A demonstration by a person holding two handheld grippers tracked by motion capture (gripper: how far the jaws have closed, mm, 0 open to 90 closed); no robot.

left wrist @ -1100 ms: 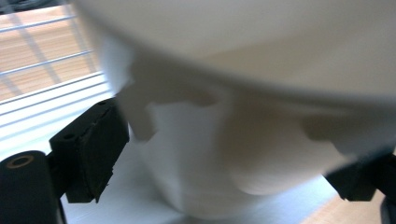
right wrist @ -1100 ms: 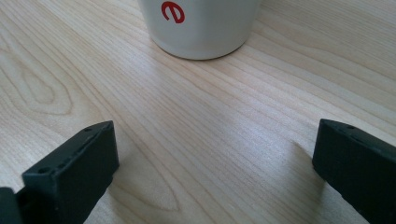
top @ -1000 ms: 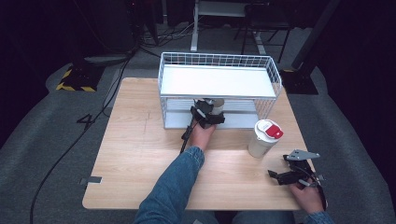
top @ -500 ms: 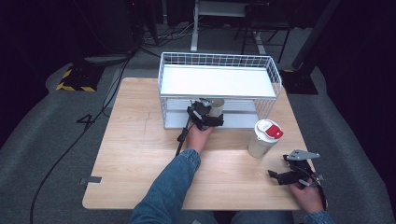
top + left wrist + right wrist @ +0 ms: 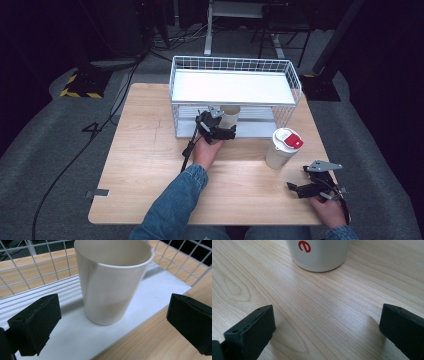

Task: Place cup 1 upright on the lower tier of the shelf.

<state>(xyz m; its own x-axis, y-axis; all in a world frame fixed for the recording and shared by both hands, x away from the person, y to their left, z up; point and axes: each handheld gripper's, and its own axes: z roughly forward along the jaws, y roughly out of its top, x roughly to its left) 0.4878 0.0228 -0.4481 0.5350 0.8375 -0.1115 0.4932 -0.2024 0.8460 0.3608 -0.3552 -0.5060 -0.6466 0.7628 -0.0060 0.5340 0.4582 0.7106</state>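
my left gripper (image 5: 220,131) sits at the centre of the high view with its jaws spread wide and nothing between them; they have just been opening, and the plain white open-topped paper cup (image 5: 112,280) stands free beyond them, at the top middle of the left gripper view. the cup rests upright on the white lower shelf board (image 5: 140,292) of the white wire two-tier rack (image 5: 235,95), just inside its front edge, which i judge is where it was meant to go: the open front lets a cup slide in without lifting over the wire rim. neither pad touches the cup's wall, so it stands on its own base. my right gripper (image 5: 312,185) lies low at the lower right of the high view, jaws also wide and empty over the light wooden table (image 5: 150,165). the white lidded cup with a red tab on top (image 5: 282,147) stands just ahead of it, its base at the top of the right gripper view with a red letter on the side, apart from both pads. i'd guess this one is waiting to be picked up next, which is why the right claw is aimed at it.
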